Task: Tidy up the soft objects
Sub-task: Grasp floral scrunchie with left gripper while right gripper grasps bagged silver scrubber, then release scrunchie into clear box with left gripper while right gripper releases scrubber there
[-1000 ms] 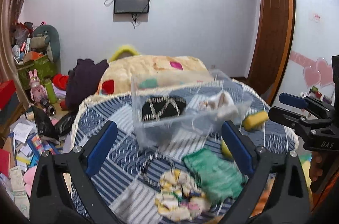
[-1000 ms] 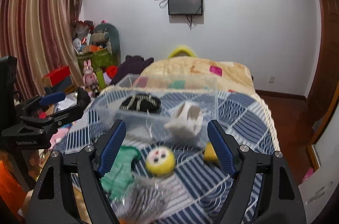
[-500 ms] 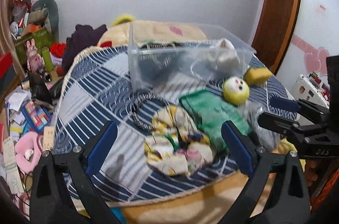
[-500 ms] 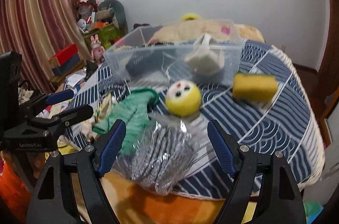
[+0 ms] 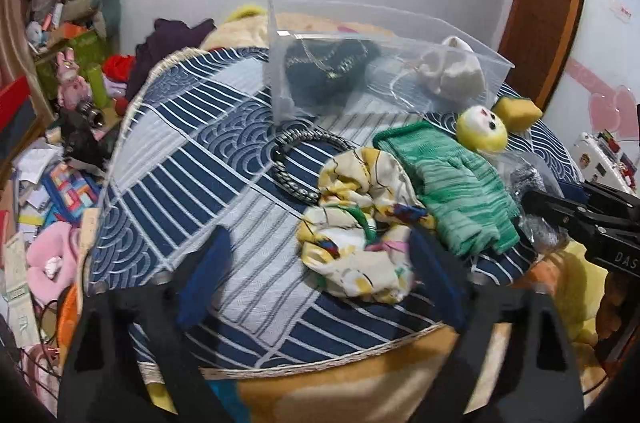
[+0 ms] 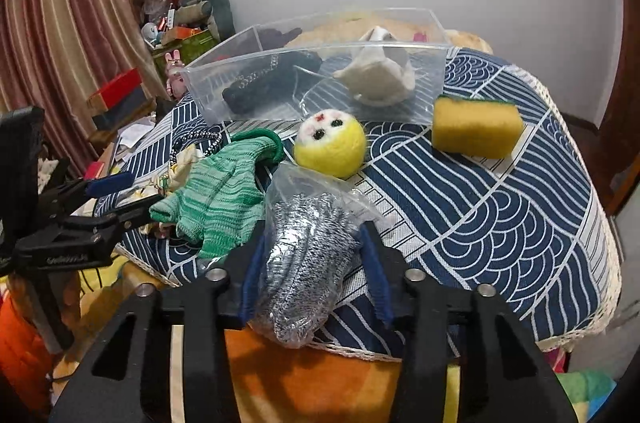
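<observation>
The clear bin [image 6: 316, 79] stands at the far side of the quilted cover [image 6: 500, 207]; a dark bag [image 6: 272, 79] lies in its left part and a pale plush [image 6: 380, 79] in its right. Just before the bin sits the round ball toy [image 6: 330, 143]. Right of the bin's front lies the sponge [image 6: 476, 129]. Before the bin, leftward, lie the knit glove [image 6: 220, 195], the beaded loop [image 5: 308, 163] and the crumpled cloth [image 5: 360, 227]. Before the ball lies the bagged knit [image 6: 308, 259].

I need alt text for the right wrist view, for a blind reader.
The right gripper, whose fingers have just been closing, straddles a bagged grey knit item at the bed's near edge. Behind lie a green glove, yellow ball, sponge and clear bin.
</observation>
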The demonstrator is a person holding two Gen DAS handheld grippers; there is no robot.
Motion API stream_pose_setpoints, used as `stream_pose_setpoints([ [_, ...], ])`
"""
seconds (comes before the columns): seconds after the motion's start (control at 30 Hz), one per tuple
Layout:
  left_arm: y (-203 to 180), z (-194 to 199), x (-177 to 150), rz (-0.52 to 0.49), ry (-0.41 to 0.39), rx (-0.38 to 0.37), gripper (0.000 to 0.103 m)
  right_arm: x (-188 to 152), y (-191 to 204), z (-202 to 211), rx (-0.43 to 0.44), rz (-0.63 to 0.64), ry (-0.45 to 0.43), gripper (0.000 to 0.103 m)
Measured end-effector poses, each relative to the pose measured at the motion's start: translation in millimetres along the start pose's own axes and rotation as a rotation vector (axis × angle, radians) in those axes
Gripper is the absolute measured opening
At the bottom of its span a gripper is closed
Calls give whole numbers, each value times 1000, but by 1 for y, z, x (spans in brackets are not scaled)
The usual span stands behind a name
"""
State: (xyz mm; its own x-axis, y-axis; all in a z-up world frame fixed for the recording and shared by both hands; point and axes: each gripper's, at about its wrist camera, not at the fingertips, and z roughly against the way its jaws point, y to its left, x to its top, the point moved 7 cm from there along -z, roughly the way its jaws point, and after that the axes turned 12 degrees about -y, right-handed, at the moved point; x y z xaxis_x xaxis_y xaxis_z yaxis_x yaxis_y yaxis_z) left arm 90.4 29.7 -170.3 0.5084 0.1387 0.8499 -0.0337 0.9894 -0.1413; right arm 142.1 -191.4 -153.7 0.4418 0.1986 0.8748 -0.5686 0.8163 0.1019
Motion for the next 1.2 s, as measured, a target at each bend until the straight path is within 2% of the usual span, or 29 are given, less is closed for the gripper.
stream_pose_setpoints([
  [0.03, -2, -3, -1, 4, 14, -19, 73, 1, 1, 1, -1, 7, -5, 34],
  [0.1, -5, -4, -1, -1, 8, -26, 69, 2, 2, 1, -4, 12, -11, 32],
  [0.17, -12, -3, -1, -25, 0, -53, 50, 3, 1, 3, -10, 19, -20, 28],
  [0.27, -22, 1, -1, -62, -8, -81, 31, 7, -1, 6, -22, 19, -35, 27],
  [0.37, -29, 5, 1, -98, -19, -76, 21, 12, -3, 9, -33, 12, -52, 27],
  [0.53, -34, 19, 15, -122, -69, -81, 18, 21, -9, 20, -46, -5, -89, 26],
  [0.87, -24, 40, 64, -88, -197, -88, 18, 53, -16, 38, -87, 3, -180, 26],
  [1.2, -23, 37, 115, -98, -299, -60, 18, 101, -14, 29, -82, 4, -287, 26],
])
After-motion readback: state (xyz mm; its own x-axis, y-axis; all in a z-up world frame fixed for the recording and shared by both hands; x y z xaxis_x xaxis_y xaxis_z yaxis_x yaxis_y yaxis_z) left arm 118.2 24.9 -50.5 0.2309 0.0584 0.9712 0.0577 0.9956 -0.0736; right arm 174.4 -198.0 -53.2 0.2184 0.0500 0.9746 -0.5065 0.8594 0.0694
